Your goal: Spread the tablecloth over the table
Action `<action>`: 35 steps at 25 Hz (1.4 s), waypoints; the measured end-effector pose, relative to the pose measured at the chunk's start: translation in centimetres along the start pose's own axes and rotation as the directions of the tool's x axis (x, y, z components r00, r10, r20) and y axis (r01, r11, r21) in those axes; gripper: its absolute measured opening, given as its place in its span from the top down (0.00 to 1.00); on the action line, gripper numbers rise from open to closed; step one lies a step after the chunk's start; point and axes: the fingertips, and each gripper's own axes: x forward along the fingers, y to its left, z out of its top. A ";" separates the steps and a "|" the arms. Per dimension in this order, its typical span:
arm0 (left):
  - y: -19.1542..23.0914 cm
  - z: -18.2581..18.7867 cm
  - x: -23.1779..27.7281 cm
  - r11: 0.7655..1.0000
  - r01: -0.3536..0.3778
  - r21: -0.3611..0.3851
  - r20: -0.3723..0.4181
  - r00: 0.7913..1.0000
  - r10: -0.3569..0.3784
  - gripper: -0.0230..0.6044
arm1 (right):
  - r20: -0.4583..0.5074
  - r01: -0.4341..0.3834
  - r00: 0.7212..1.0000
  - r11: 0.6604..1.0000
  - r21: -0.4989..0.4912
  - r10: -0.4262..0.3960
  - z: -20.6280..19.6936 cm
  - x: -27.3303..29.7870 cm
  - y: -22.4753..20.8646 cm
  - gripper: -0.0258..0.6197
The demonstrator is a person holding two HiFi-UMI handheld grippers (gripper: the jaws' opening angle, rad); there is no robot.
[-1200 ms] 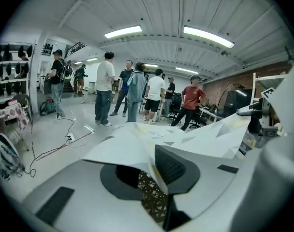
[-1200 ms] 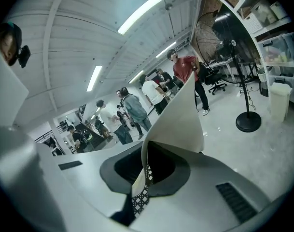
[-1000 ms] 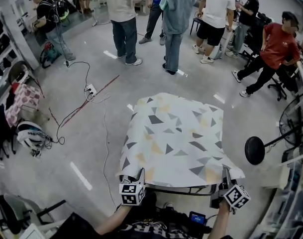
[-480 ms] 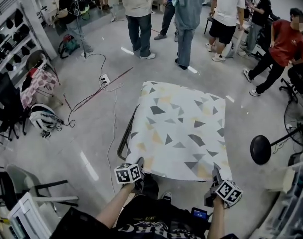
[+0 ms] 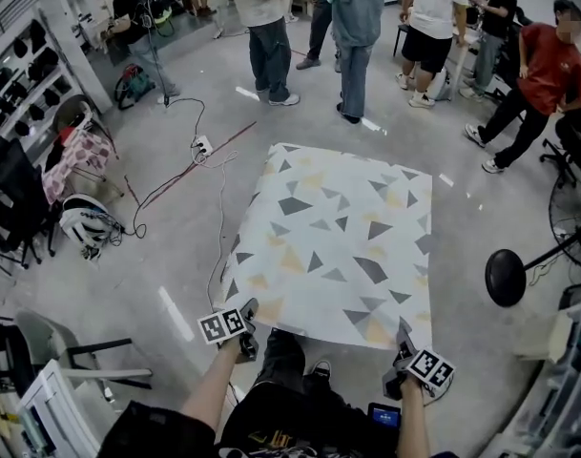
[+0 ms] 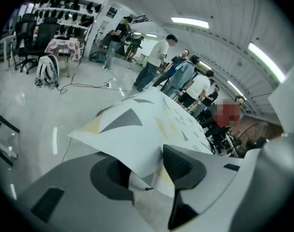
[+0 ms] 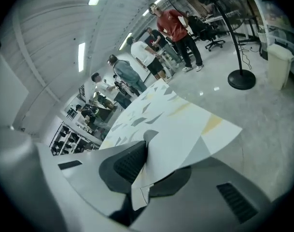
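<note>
Beyond the patterned tablecloth (image 5: 333,246), people (image 5: 352,36) stand on grey floor (image 5: 137,265).

A glossy grey floor (image 5: 128,256) carries a power strip (image 5: 202,145), a shelf rack (image 5: 18,70) at left, a round-based fan stand (image 5: 506,278) at right and standing people (image 5: 268,27) beyond, under ceiling strip lights (image 6: 189,22).

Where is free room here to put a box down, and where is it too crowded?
Free: the floor strip between the tablecloth and the fan base, and the cloth's own top. Crowded: power strip and helmet on the left, people beyond.
</note>
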 end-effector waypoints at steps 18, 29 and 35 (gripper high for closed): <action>5.2 -6.4 3.0 0.962 -0.239 0.135 -0.159 0.953 0.259 0.49 | -0.130 0.304 0.939 0.944 -0.126 -0.320 -5.6 1.4 -10.3 0.58; 2.9 -5.1 -2.4 0.937 -0.221 0.271 -0.051 0.969 0.243 0.46 | 0.013 0.184 0.983 0.965 -0.186 -0.185 -0.6 -4.0 -4.8 0.52; -4.3 -2.6 -4.2 0.883 -0.038 0.468 -0.012 0.999 0.050 0.46 | -0.027 -0.013 1.000 0.954 -0.301 0.006 -0.1 -3.3 3.2 0.55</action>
